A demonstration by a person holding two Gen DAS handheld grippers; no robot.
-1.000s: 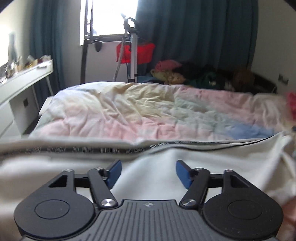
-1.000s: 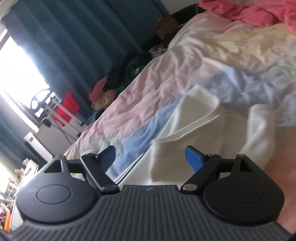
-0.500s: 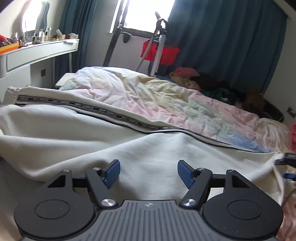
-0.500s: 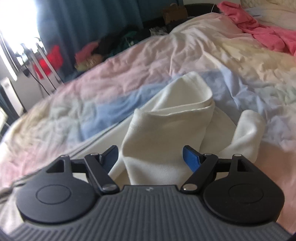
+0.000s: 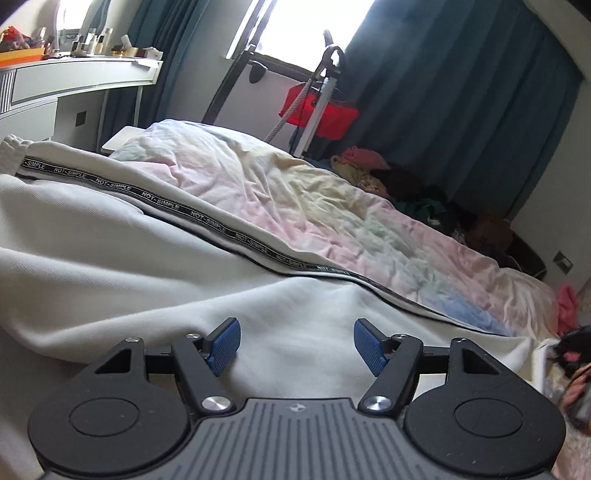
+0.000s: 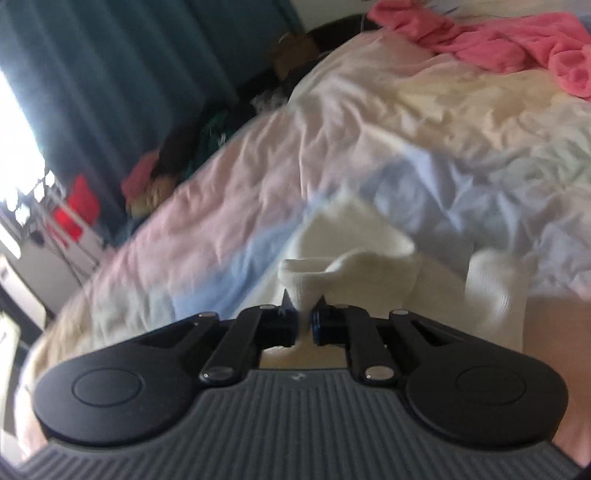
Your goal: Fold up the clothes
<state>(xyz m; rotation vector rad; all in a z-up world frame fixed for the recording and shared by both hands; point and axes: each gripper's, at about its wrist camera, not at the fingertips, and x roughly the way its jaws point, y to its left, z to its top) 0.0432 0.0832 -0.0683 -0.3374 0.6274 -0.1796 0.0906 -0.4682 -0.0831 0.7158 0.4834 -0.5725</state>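
Duvet (image 5: 332,206) beyond cream garment (image 5: 147,266); right tongs (image 6: 305,325) pinching fold.

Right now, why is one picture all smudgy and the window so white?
Right wrist view: motion blur smears the bedspread and the cream garment that the right gripper pinches; the window at the left edge is blown out white. Left wrist view: sharp, the garment's stripe lettering is readable, though its window is also overexposed, and the fisheye lens bends the edges.
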